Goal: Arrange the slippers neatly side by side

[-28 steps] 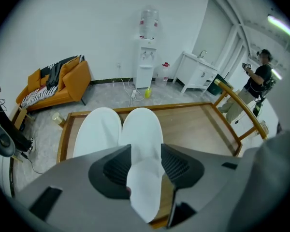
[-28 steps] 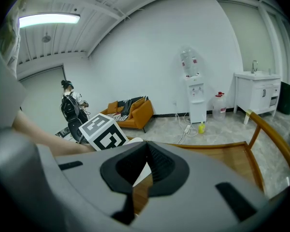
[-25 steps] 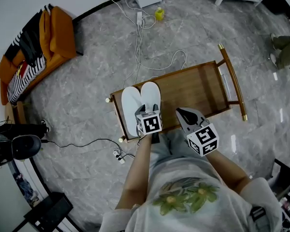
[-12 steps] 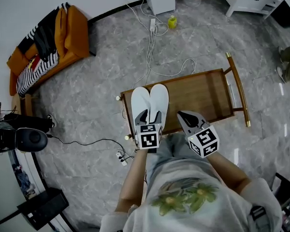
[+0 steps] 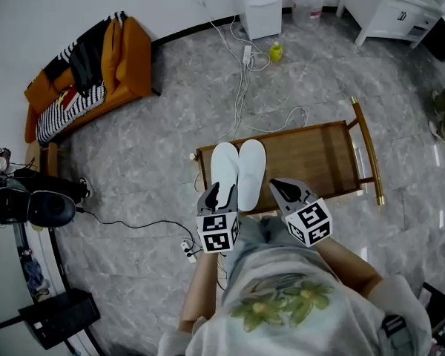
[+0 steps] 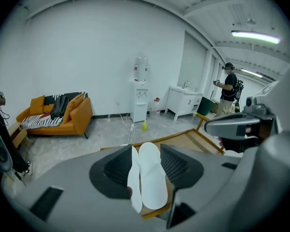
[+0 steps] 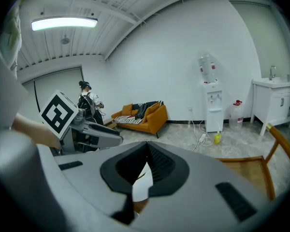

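Note:
Two white slippers lie side by side on the left end of the wooden table (image 5: 311, 150): the left slipper (image 5: 224, 170) and the right slipper (image 5: 251, 167), toes pointing away from me. My left gripper (image 5: 219, 193) hovers above their near ends, open and holding nothing. Its jaws have just been closing a little. In the left gripper view both slippers (image 6: 151, 178) show through the gap of that gripper (image 6: 146, 166), down on the table. My right gripper (image 5: 280, 188) hangs to the right of the slippers, shut and empty, its fingertips meeting (image 7: 146, 148).
An orange sofa (image 5: 96, 65) with striped cloth stands at the back left. Cables (image 5: 241, 87) and a yellow bottle (image 5: 276, 51) lie on the grey floor beyond the table. Black equipment (image 5: 30, 206) sits at the left edge, and a white cabinet (image 5: 389, 6) at the back right.
My left gripper has lifted off the slippers' near ends and drawn back toward me. The slippers stay side by side. The right gripper has shifted only slightly.

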The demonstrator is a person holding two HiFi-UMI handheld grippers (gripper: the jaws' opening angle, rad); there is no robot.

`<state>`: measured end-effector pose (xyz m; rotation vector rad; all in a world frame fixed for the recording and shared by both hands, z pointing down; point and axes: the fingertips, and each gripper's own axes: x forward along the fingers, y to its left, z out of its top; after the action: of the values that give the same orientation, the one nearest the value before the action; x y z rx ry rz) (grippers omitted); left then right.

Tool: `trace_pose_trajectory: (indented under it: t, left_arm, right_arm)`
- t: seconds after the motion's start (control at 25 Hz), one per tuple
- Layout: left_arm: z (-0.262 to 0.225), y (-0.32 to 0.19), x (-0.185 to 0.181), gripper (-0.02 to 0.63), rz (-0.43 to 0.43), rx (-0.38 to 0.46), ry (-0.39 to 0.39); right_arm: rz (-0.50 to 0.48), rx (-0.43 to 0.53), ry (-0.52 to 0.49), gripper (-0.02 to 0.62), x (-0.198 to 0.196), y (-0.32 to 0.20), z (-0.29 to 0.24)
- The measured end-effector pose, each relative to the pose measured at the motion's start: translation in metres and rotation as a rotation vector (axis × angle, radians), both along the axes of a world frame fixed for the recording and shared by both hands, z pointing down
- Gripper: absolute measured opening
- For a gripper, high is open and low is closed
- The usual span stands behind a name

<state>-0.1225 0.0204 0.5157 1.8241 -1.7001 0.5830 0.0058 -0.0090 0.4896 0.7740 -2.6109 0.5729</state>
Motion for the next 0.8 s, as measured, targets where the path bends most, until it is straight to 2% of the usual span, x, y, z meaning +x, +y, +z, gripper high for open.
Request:
trace_pose_trajectory:
  t: [0.32,0.48,0.6,0.8]
  left_arm:
    - [-0.026,-0.001,-0.005,0.14,0.007,0.081,-0.036]
    - [-0.03,-0.003,-0.001,0.057,0.033,0.09,-0.033]
    - [-0.031,-0.002,0.005,0.019,0.054,0.094,-0.026]
    - [-0.038,-0.002,0.015,0.015,0.08,0.108,0.001]
  right_arm:
    - [-0.016,0.021,-0.006,0.006,-0.008,0.002,-0.007]
    - [-0.024,0.029,-0.018,0.006,-0.013,0.002,-0.015]
    - [-0.034,0.036,-0.023,0.006,-0.015,0.004,-0.02]
    - [-0.051,0.034,-0.033,0.006,-0.016,0.01,-0.024]
